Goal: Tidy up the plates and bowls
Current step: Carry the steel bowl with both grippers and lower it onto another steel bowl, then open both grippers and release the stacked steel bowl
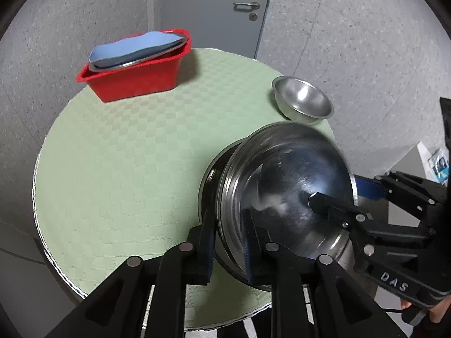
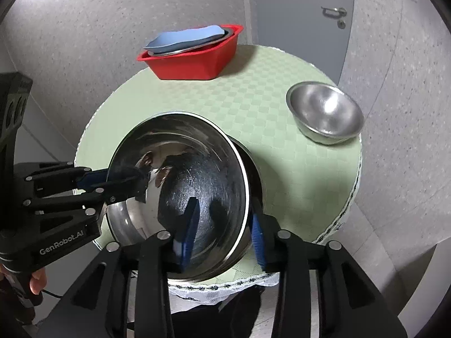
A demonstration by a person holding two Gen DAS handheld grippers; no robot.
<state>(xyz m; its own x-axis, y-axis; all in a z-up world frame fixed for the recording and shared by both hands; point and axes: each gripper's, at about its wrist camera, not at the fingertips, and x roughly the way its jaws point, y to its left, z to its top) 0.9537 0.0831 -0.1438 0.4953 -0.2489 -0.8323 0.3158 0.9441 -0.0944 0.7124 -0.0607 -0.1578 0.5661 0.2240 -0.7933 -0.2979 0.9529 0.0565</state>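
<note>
A large steel bowl [image 1: 282, 174] [image 2: 197, 163] leans tilted on the rim of a second steel vessel [image 1: 210, 180] [image 2: 255, 174] under it, near the table's front edge. My left gripper [image 1: 228, 245] [image 2: 126, 176] straddles the bowl's rim with a narrow gap, one blue pad outside and one inside; the pads do not clamp it. On the opposite side my right gripper [image 2: 222, 231] [image 1: 335, 190] stands wider open, the rim loose between its fingers. A small steel bowl [image 1: 303, 100] [image 2: 324, 112] sits upright at the table's right.
A red basin [image 1: 135, 81] [image 2: 191, 62] at the back of the round table [image 1: 126, 155] holds a steel plate topped by a blue item [image 1: 135, 46]. Green checked cloth covers the table. A grey door [image 1: 214, 8] and speckled walls stand behind. A hand shows on each gripper handle.
</note>
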